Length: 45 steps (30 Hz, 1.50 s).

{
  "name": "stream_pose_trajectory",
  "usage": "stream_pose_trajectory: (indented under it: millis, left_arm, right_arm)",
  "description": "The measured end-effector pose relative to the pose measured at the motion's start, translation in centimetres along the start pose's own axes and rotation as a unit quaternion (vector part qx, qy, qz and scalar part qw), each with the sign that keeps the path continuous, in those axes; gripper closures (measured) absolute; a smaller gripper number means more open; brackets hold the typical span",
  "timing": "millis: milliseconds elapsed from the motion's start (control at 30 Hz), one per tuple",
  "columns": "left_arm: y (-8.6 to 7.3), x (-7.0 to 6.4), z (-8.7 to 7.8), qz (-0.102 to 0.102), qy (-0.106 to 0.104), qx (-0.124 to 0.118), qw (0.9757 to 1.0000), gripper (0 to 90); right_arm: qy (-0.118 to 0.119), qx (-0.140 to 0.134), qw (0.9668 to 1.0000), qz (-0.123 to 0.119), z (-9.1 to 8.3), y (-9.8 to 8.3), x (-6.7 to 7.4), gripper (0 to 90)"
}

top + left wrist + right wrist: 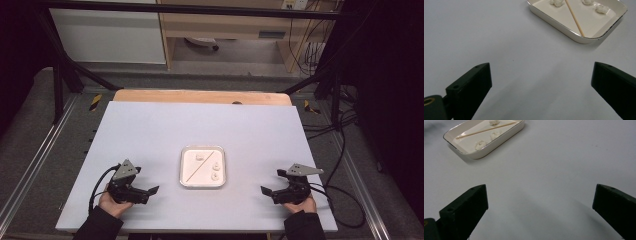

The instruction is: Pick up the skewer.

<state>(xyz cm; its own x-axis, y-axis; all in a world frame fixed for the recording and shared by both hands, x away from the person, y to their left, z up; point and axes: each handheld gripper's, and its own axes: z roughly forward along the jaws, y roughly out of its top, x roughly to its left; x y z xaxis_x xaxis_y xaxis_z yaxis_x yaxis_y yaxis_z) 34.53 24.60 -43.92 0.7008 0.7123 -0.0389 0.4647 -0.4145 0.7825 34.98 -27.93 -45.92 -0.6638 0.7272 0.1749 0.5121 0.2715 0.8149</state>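
At table centre: tray (pixel 184 172) holds skewer (pixel 200 167), long axis 1-to-7 o'clock. Left gripper (pixel 150 191) and right gripper (pixel 266 192) flank it, about equally distant, jaws spread wide, empty.

Lab: black frame (pixel 60 75) around table (pixel 150 130), loose cables (pixel 345 150).

White lumps (pixel 215 165) in tray (pixel 186 181) too small (blurry) to identify.
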Motion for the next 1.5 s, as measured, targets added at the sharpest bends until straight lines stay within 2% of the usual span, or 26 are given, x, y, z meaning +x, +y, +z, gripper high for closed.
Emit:
stream_pose_trajectory:
  millis: [400,800,1100,1500]
  left_arm:
    - [1.3,-1.1,0.8,0.013,-0.003,0.017,0.9998,3.1]
    - [3.5,-2.3,1.2,0.023,-0.010,0.014,0.9996,3.1]
    - [5.3,-3.8,2.6,0.042,-0.011,0.024,0.9987,3.7]
    - [6.9,-4.6,5.0,0.042,-0.013,0.036,0.9984,8.7]
  right_arm:
    - [0.001,0.002,1.0000,-0.002,0.0,0.0,0.0,0.8]
    - [-0.002,0.006,0.9999,-0.009,0.0,0.0,0.1,0.8]
    - [-0.004,0.014,0.9998,-0.013,0.2,0.0,0.2,0.9]
    - [-0.004,0.015,0.9997,-0.017,0.3,0.1,0.2,0.9]
